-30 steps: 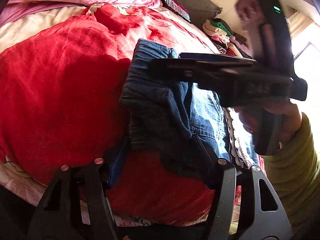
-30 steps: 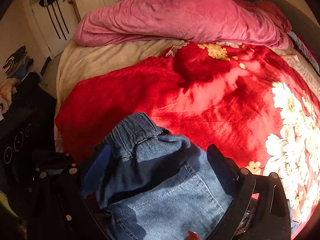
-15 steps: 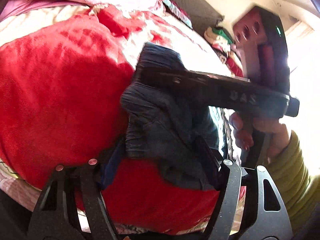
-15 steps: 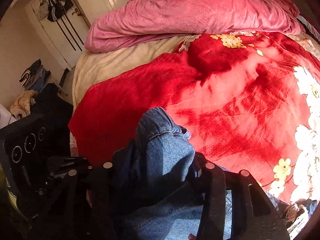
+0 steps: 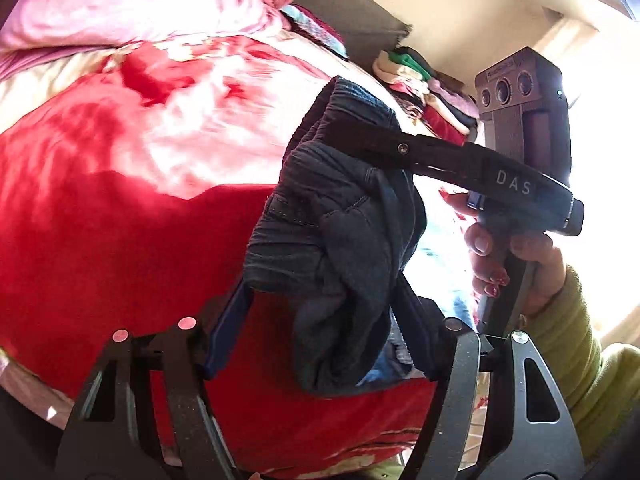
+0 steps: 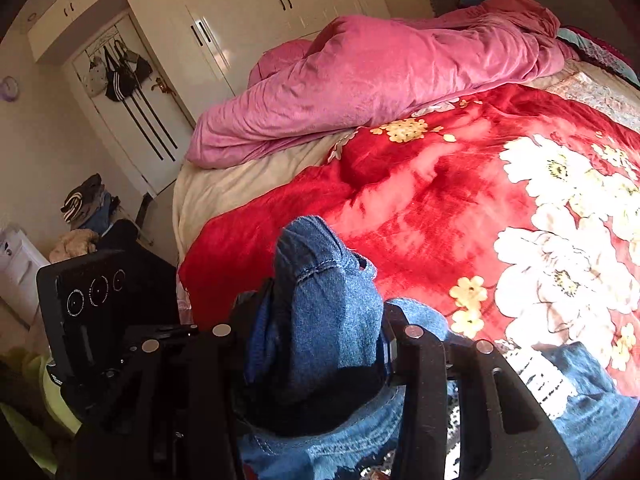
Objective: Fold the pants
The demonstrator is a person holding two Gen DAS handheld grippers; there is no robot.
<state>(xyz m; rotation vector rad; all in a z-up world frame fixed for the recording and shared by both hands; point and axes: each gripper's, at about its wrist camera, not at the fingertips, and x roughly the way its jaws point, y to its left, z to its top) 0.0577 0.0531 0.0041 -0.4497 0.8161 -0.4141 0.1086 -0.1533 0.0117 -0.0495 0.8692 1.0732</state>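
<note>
Pants, blue denim, bunched and lifted above the red floral blanket on the bed, gathered waistband uppermost, more denim trailing onto the blanket at your right. Your right tool is clenched on a thick wad of the denim, while your left tool brackets the hanging bundle with fingers spread wide, and you cannot tell whether it grips the cloth. Pink duvet heaped at the bed's far end; white wardrobe beyond.
</note>
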